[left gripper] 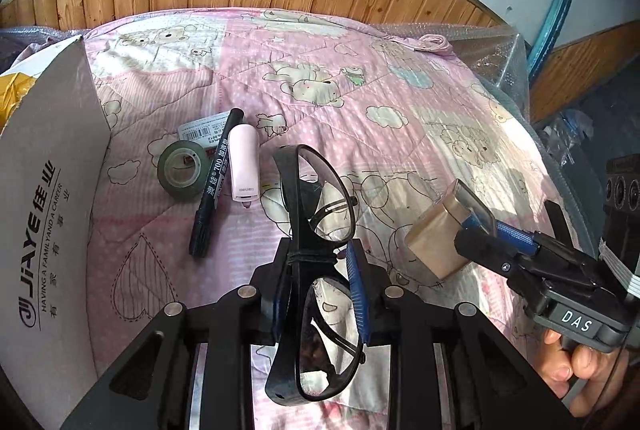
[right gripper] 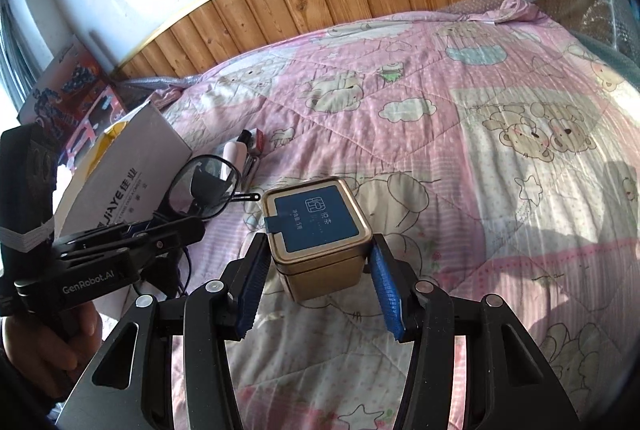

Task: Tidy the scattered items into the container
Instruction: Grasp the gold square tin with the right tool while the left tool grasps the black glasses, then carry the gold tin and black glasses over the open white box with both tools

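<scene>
1. The left gripper (left gripper: 320, 282) is clamped on the black-framed clear glasses (left gripper: 316, 270), which stand upright between its fingers; carry them level to the white cardboard box (left gripper: 52, 190) at its left.
2. The right gripper (right gripper: 318, 280) pinches the square gold tin with a blue label (right gripper: 320, 230) at its sides.
3. Only the left wrist view shows the green tape roll (left gripper: 183, 170), black marker (left gripper: 214, 186) and pink stapler (left gripper: 243, 162) beyond the fingers.

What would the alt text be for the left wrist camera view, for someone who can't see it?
The left gripper holds black-framed glasses above a pink cartoon-bear quilt. At right, the right gripper holds a gold tin. A tape roll, black marker and pink stapler lie beside a white cardboard box at left.
</scene>
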Demonstrator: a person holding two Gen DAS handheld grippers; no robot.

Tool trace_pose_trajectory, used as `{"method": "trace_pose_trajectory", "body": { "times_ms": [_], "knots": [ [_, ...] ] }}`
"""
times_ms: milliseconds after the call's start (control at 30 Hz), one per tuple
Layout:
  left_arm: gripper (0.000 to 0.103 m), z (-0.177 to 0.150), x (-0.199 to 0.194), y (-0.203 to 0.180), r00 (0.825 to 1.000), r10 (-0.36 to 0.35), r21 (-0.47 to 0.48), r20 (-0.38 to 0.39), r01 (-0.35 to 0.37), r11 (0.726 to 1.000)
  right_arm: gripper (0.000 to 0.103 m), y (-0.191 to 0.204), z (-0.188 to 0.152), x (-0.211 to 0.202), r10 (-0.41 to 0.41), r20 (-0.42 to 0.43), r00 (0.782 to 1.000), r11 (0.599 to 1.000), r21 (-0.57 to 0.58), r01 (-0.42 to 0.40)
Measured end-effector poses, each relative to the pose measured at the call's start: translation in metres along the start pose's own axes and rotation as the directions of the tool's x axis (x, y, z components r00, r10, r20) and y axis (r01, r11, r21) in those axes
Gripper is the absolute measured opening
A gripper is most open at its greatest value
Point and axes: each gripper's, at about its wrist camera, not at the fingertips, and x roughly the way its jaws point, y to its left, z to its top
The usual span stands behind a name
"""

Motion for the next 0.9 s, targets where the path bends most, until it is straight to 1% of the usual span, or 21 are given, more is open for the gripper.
{"method": "trace_pose_trajectory", "body": {
  "times_ms": [233, 400, 500, 900],
  "knots": [
    [0.028, -0.009, -0.031, 0.001, 0.999, -0.008, -0.009, 0.037, 0.009, 1.0, 0.052, 0.021, -0.015, -0.018, -0.009, 0.003, 1.0, 1.0, -0.03, 0.009],
    [0.028, -0.021, -0.051, 0.002, 0.999, -0.011, -0.02, 0.05, 0.012, 1.0, 0.052, 0.035, -0.027, -0.033, -0.014, 0.008, 1.0, 0.999, -0.052, 0.015],
    [0.028, -0.027, -0.067, 0.003, 0.997, -0.017, -0.028, 0.073, 0.019, 0.999, 0.052, 0.045, -0.035, -0.04, -0.017, 0.002, 1.0, 0.998, -0.065, 0.017],
    [0.028, -0.055, -0.128, 0.006, 0.986, -0.043, -0.046, 0.163, 0.051, 0.998, 0.052, 0.092, -0.056, -0.081, -0.016, 0.055, 0.998, 0.989, -0.147, 0.024]
  ]
}}
